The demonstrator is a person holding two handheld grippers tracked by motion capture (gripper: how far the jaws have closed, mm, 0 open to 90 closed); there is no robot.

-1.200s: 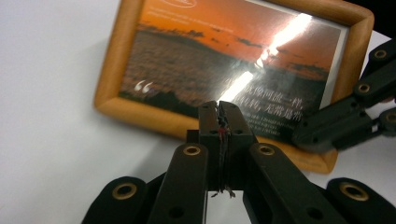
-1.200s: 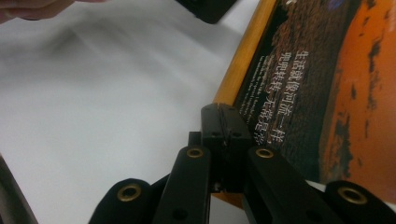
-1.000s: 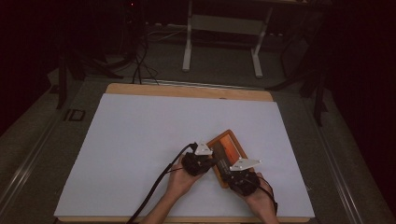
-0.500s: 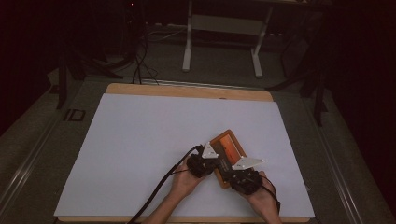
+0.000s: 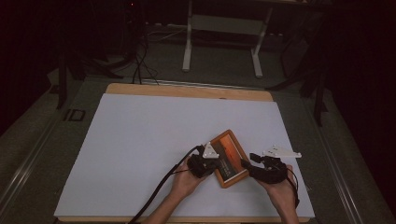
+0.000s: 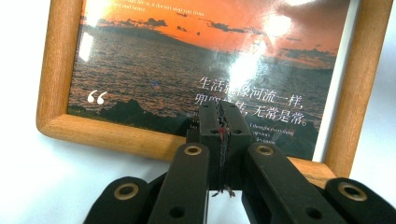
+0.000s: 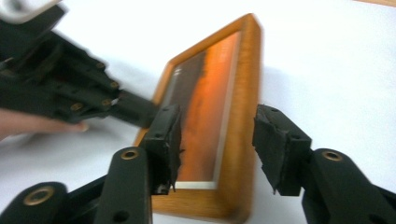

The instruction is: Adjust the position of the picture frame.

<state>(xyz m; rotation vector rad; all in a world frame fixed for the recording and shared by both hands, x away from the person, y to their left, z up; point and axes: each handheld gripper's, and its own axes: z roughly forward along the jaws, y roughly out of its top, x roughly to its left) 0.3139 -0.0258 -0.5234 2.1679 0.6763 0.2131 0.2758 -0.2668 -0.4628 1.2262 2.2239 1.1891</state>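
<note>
A wooden picture frame (image 5: pixel 228 158) (sunset print) lies on the white tabletop (image 5: pixel 140 140) toward 5 o'clock. The left tool (image 6: pixel 219 122), pressed together, rests over its lower edge; the right tool (image 7: pixel 217 140) is spread around one corner.

The left matte-black two-jaw gripper (image 6: pixel 220 122) has flat linkage arms joined by brass-ringed pivots, with frayed dark padding on its fingertips (image 6: pixel 211 119). The right matte-black gripper (image 7: pixel 215 142) shows the same brass-ringed pivots and ragged pads. Each carries a pale grey three-cornered plate (image 5: pixel 210 150) and trails a black cable (image 5: pixel 161 189). The forearms are bare.
</note>
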